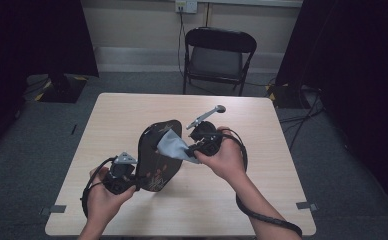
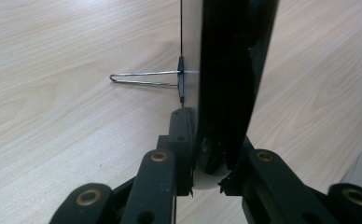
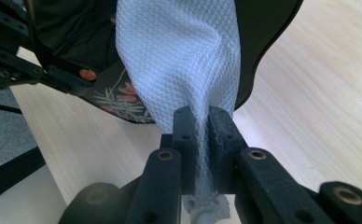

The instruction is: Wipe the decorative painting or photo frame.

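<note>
Black oval picture frame with a pale leaf-and-orange-flower pattern stands on edge above the light wooden desk, tilted, between the two hand-held grippers. Its lower edge sits in the left hand-held gripper, whose jaws are pinched tight on the dark panel; in the left gripper view the panel rises straight up from between the jaws, with a thin wire stand sticking out sideways from its back, just beyond the jaw tips.

A pale grey-blue cloth with a fine diamond weave lies over the frame's upper part. The right hand-held gripper has its jaws clamped on a gathered end of that cloth; in the right gripper view the fabric fans out from the jaw tips onto the frame's face, and a crumpled tail hangs out behind the jaws.

How much of the frame's front the cloth hides I cannot make out, and what the frame holds is too dark to read. The left gripper view cuts the panel off at the top. Beyond the desk stands a black folding chair.
</note>
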The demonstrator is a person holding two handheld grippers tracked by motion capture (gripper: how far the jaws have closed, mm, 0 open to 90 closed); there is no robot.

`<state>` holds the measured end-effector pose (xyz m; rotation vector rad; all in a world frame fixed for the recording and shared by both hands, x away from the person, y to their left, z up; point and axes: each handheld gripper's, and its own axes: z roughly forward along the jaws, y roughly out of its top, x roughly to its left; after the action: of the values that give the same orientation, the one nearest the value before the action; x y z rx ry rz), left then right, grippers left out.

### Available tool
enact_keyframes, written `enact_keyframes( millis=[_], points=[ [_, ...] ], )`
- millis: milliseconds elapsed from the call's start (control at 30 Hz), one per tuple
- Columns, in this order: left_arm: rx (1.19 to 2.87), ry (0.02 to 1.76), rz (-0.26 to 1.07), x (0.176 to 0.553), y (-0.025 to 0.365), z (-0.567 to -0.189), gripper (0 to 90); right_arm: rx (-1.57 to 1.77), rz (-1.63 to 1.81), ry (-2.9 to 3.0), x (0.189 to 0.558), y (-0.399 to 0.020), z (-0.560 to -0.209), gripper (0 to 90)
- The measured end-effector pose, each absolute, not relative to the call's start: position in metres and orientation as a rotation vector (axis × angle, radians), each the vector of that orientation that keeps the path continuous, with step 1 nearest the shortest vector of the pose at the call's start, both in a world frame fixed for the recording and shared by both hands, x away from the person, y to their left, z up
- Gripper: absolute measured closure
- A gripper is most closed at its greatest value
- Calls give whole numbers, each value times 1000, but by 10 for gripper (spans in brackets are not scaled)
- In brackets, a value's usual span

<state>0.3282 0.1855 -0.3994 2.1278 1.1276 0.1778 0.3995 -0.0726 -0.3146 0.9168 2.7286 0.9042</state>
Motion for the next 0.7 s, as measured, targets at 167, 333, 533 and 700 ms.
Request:
enact_keyframes(
  millis=[167,333,533,700],
  points=[
    [2130,1127,178,328,185,-399,789,926,887,2746,399,-71,-332,828],
    [2122,1132,172,329,185,-400,789,951,846,2781,396,-68,-360,828],
    [2128,1127,170,329,185,-399,789,996,820,2813,393,-68,-392,828],
    [2126,1131,172,330,184,-399,789,1013,773,2840,390,-67,-416,828]
  ],
)
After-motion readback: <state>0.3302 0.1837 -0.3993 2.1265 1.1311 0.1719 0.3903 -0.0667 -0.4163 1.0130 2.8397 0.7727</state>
